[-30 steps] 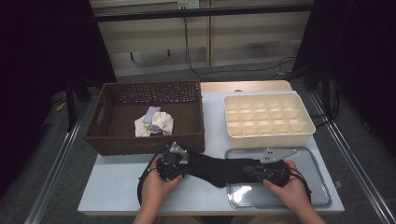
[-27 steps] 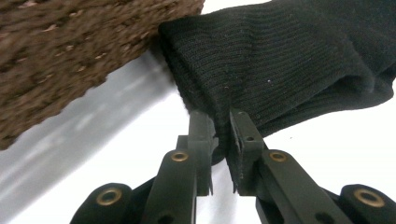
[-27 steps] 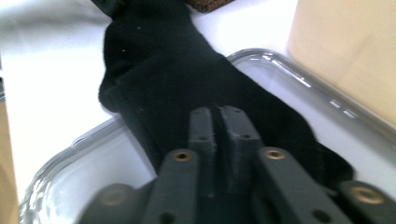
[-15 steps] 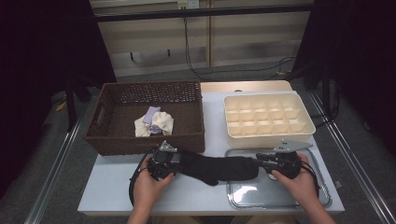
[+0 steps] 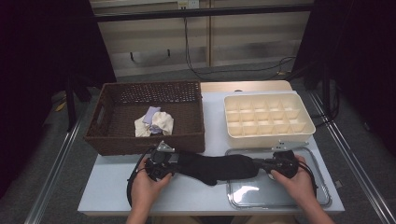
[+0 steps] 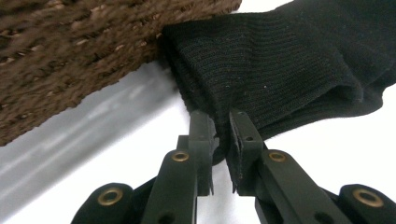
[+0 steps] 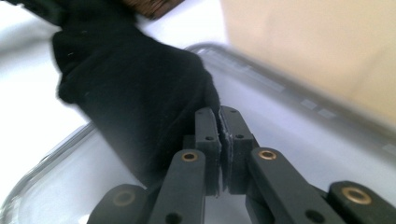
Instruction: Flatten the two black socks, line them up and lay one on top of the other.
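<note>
Stretching a black sock (image 5: 218, 167) flat between 2 claws, low over the front of the white desk (image 5: 112, 196). Left claw (image 6: 223, 135) is clamped narrow on the ribbed cuff end, just in front of the brown wicker basket (image 5: 107, 140). Right claw (image 7: 219, 122) is pinched nearly closed on the toe end, a thin fold of fabric between the pads; that figure dipped open and closed again, so likely a re-grip. Toe end sits over the clear plastic lid (image 5: 261, 196), rest of the sock spans the gap toward the basket. More socks, white and lilac (image 5: 154, 122), are bunched inside the basket. Cream divider box (image 5: 261, 135) with its small compartments stands behind the lid, apparently unfilled.

Step in hand looks like straightening the sock before folding or rolling. Next move probably calls for bringing 1 end over toward the other, keeping both grips tight so the fabric doesn't slip, then getting a bundle small enough for a compartment.
</note>
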Tool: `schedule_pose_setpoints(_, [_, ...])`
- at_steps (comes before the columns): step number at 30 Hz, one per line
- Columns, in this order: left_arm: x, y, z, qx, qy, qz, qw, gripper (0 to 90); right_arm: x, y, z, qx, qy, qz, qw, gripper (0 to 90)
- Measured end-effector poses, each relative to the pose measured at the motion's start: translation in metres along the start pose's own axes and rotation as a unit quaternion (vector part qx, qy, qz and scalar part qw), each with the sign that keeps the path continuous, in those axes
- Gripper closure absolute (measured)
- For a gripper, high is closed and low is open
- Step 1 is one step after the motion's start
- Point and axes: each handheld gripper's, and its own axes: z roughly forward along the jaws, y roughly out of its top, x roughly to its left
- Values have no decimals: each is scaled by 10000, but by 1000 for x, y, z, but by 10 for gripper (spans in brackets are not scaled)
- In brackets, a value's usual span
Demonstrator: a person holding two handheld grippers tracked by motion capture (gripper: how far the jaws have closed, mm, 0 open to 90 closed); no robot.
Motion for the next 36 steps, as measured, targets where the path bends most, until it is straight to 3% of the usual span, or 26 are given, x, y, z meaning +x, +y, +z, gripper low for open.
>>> schedule_pose_setpoints(3, [1, -1, 0, -63, -8, -26, 10000, 817, -4, 3, 0, -104, -166, -150, 9997, 873])
schedule_pose_setpoints(10, [1, -3, 7, 20, -17, -19, 10000, 816, -6, 1, 9, -69, -327, -297, 9990, 858])
schedule_pose_setpoints(12, [1, -3, 7, 13, 4, -18, 10000, 813, -5, 2, 8, -153, -408, -313, 9986, 780])
schedule_pose_setpoints(16, [1, -3, 8, 5, 6, 6, 10000, 807, -2, 7, -2, -430, -552, -309, 9971, 718])
schedule_pose_setpoints(20, [1, -3, 8, -3, 9, 17, 10000, 804, 7, 13, -9, -619, -373, -511, 9961, 709])
schedule_pose_setpoints(25, [1, -3, 9, -17, 18, -9, 10000, 804, 24, 15, 4, -422, -42, -886, 9952, 711])
schedule_pose_setpoints(29, [1, -3, 9, -22, 17, -20, 10000, 804, 34, 10, 19, -156, 119, -1053, 9943, 711])
schedule_pose_setpoints(34, [1, -3, 9, -23, 13, -45, 10000, 804, 36, 3, 31, 87, 59, -1221, 9925, 755])
schedule_pose_setpoints(36, [1, -3, 9, -25, 10, -51, 10000, 804, 37, 3, 31, 117, 55, -1280, 9917, 833])
